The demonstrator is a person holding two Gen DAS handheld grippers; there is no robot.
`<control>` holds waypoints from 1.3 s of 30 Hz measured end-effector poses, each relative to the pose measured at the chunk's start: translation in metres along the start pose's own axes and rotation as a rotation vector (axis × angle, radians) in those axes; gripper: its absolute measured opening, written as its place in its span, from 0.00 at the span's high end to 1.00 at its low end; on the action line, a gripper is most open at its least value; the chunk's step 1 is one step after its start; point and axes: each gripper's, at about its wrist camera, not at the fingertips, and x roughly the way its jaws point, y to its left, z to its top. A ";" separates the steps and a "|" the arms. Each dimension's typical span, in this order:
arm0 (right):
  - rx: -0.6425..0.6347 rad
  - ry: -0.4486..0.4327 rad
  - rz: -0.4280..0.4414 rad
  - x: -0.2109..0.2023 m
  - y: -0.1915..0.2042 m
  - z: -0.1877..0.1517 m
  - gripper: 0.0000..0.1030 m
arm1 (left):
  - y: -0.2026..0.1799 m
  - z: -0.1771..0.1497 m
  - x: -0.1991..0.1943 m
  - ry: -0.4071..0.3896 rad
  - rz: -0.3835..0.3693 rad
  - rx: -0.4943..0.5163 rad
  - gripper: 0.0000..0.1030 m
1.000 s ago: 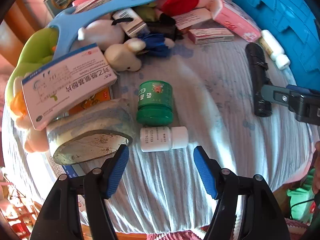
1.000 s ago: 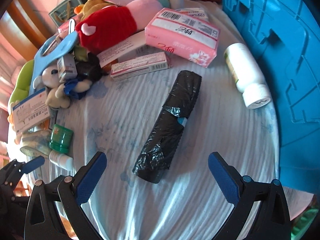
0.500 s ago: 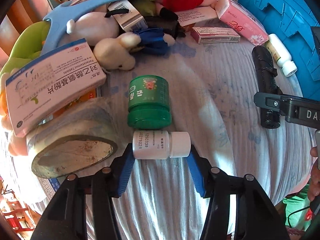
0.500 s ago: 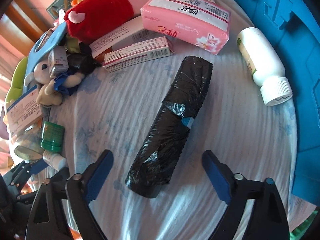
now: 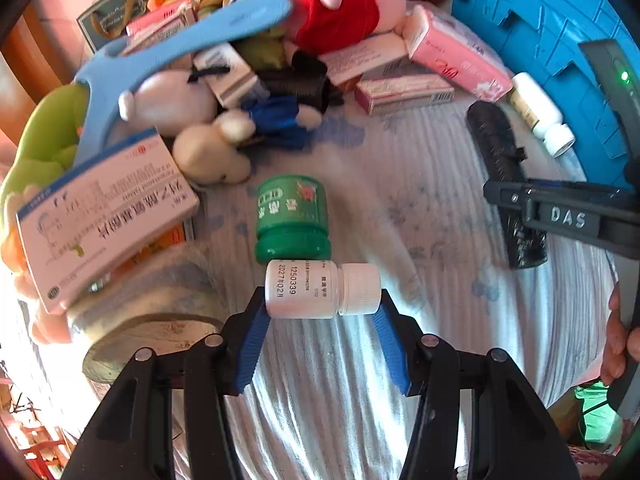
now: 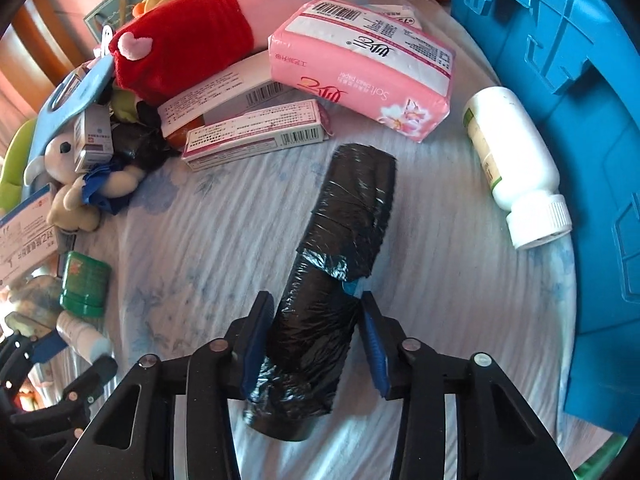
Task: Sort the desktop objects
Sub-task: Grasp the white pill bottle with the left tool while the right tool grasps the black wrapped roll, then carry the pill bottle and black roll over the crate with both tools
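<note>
My left gripper (image 5: 322, 308) is shut on a small white pill bottle (image 5: 316, 294) lying on its side, its blue pads against the base and the cap. A green jar (image 5: 292, 216) lies just beyond it, touching it. My right gripper (image 6: 316, 322) is shut on a black roll of bin bags (image 6: 332, 276) that lies on the pale striped cloth (image 6: 208, 240), the pads gripping its near part. The roll (image 5: 506, 184) and the right gripper's arm also show at the right of the left wrist view.
A blue crate (image 6: 580, 100) stands at the right, with a large white bottle (image 6: 516, 164) beside it. A pink tissue pack (image 6: 360, 64), medicine boxes (image 6: 256, 136), plush toys (image 6: 180, 40), a tape roll (image 5: 136, 300) and a white medicine box (image 5: 100, 208) crowd the back and left.
Both grippers have moved forward and closed. The left one now pinches the white pill bottle. The right one has closed from wide open onto the black roll.
</note>
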 end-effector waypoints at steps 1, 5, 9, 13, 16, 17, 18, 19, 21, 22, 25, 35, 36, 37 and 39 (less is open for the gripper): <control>-0.001 -0.001 0.003 -0.001 0.000 0.000 0.64 | -0.001 0.002 -0.006 -0.011 0.000 0.003 0.50; -0.012 -0.028 0.020 -0.015 0.001 0.000 0.66 | -0.004 0.008 -0.024 -0.050 0.000 0.007 0.50; -0.022 -0.075 0.047 -0.035 0.002 0.005 0.67 | -0.007 -0.015 -0.050 -0.089 0.006 0.011 0.50; -0.039 -0.146 0.060 -0.062 0.005 0.015 0.67 | 0.010 0.003 -0.060 -0.147 0.007 0.014 0.50; -0.037 -0.182 0.066 -0.069 0.015 0.024 0.67 | 0.012 0.020 -0.050 -0.191 0.010 0.015 0.50; -0.036 -0.199 0.071 -0.076 0.015 0.027 0.67 | 0.012 0.023 -0.058 -0.211 0.013 0.020 0.50; -0.036 -0.212 0.073 -0.074 0.017 0.028 0.67 | 0.006 0.035 -0.042 -0.227 0.015 0.024 0.50; -0.040 -0.236 0.077 -0.084 0.019 0.030 0.67 | 0.003 0.042 -0.041 -0.248 0.016 0.029 0.50; -0.046 -0.276 0.078 -0.096 0.025 0.035 0.67 | -0.001 0.053 -0.040 -0.284 0.009 0.034 0.50; -0.051 -0.299 0.079 -0.104 0.028 0.037 0.67 | -0.002 0.057 -0.044 -0.299 0.005 0.037 0.50; -0.064 -0.382 0.078 -0.135 0.031 0.041 0.67 | -0.009 0.068 -0.060 -0.350 -0.001 0.056 0.50; -0.031 -0.640 0.030 -0.247 0.012 0.045 0.67 | -0.057 0.116 -0.122 -0.535 -0.082 0.140 0.50; -0.023 -0.664 0.019 -0.258 0.007 0.044 0.67 | -0.066 0.122 -0.130 -0.556 -0.096 0.152 0.50; -0.013 -0.690 0.005 -0.269 0.002 0.042 0.67 | -0.073 0.126 -0.137 -0.573 -0.110 0.162 0.50; 0.009 -0.735 -0.036 -0.291 -0.012 0.037 0.67 | -0.092 0.137 -0.150 -0.598 -0.137 0.185 0.50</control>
